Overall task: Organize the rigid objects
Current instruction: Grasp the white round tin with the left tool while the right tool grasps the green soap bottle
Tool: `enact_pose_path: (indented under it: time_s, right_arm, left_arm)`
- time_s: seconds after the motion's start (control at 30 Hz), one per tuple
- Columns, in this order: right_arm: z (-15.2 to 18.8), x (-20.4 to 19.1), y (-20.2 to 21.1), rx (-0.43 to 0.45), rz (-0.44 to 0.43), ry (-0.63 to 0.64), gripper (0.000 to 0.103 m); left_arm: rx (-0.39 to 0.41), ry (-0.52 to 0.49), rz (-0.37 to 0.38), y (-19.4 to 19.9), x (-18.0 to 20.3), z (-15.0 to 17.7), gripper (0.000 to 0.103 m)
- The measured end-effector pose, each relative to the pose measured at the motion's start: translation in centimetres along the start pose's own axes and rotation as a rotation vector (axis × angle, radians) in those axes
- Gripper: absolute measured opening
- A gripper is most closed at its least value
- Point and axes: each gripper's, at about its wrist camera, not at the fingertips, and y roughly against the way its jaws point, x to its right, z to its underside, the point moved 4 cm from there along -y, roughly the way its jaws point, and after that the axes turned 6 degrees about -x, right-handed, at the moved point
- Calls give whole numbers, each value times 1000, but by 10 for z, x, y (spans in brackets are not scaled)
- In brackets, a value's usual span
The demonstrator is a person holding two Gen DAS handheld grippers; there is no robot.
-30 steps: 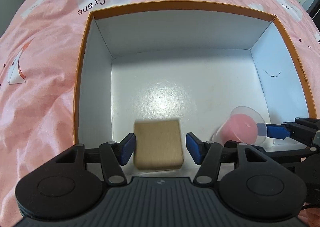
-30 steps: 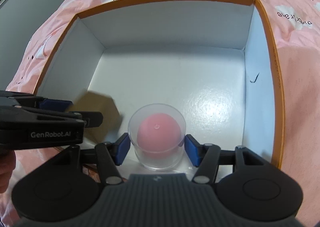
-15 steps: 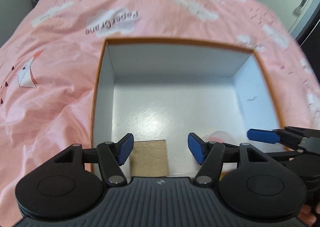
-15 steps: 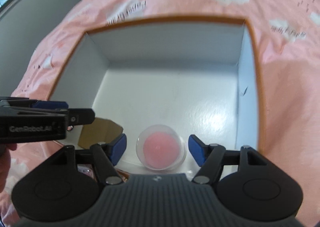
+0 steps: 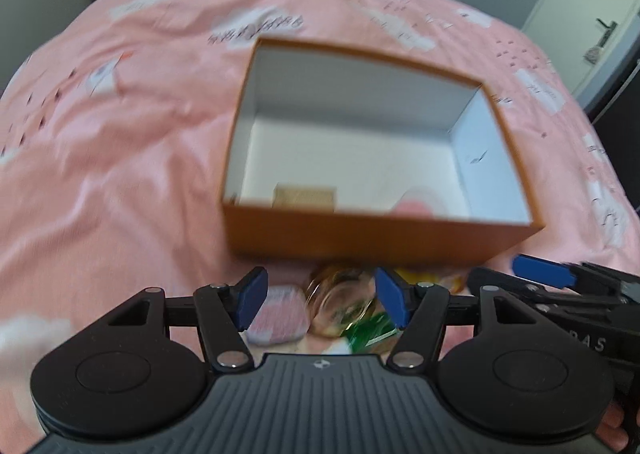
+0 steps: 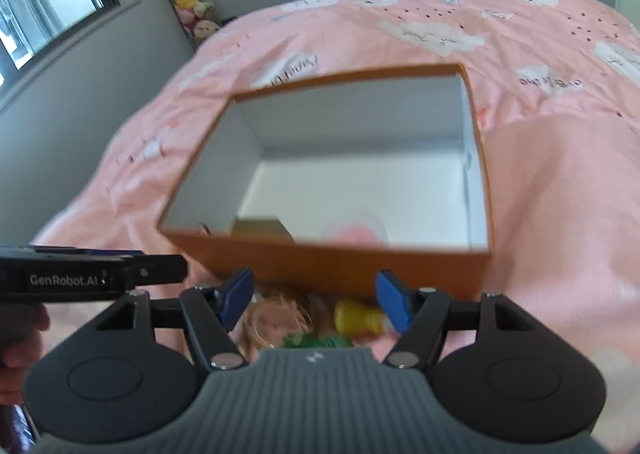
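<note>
**Inspector A:** Checking the jaws first. The left gripper (image 5: 318, 300) stands wide apart and grips nothing. The right gripper (image 6: 316, 304) is spread just as wide, likewise holding nothing.

**Inspector B:** Confirmed. Location of the task items?

**Inspector A:** The orange box (image 5: 376, 232) sits on the pink bedspread (image 5: 120, 158), beyond both sets of fingertips. Inside it, against the near wall, lie a tan block (image 5: 305, 196) toward the left and a clear cup with a pink ball (image 5: 416, 206) toward the right. Both are well apart from either gripper.

**Inspector B:** And between the fingers?

**Inspector A:** In the left wrist view, a clear glass jar (image 5: 340, 302) lies on its side on the bedspread between the blue pads (image 5: 250, 300), touching neither. A pink case (image 5: 278, 316) lies just beside the left pad, and a green item (image 5: 370, 328) sits under the jar. In the right wrist view, a yellow item (image 6: 358, 318) lies near the right pad.

**Inspector B:** Limits on the record?

**Inspector A:** Both views are blurred. The box's near wall cuts off the lower part of the block and cup. The green and yellow items cannot be identified; each gripper body hides part of the loose pile.
</note>
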Motion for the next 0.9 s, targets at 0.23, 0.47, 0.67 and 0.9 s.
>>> enact_pose_path:
  time_s: [0.23,0.47,0.67,0.9]
  right_arm:
    - [50,5,-40,-102,62,22,68]
    - [67,4,-81,-228,-12,-105,68]
    - [68,13,-108,-294,-73,-267,68]
    - [59,11,-129,-282,-27,-342,74]
  left_arm:
    - [-30,139,-49,-39,-31,34,73]
    - [7,178,-100,-66,-42,45,73]
    - [35,183,-91,-77,-45,44,71]
    - [67,184,-43,-93,-40,38,58]
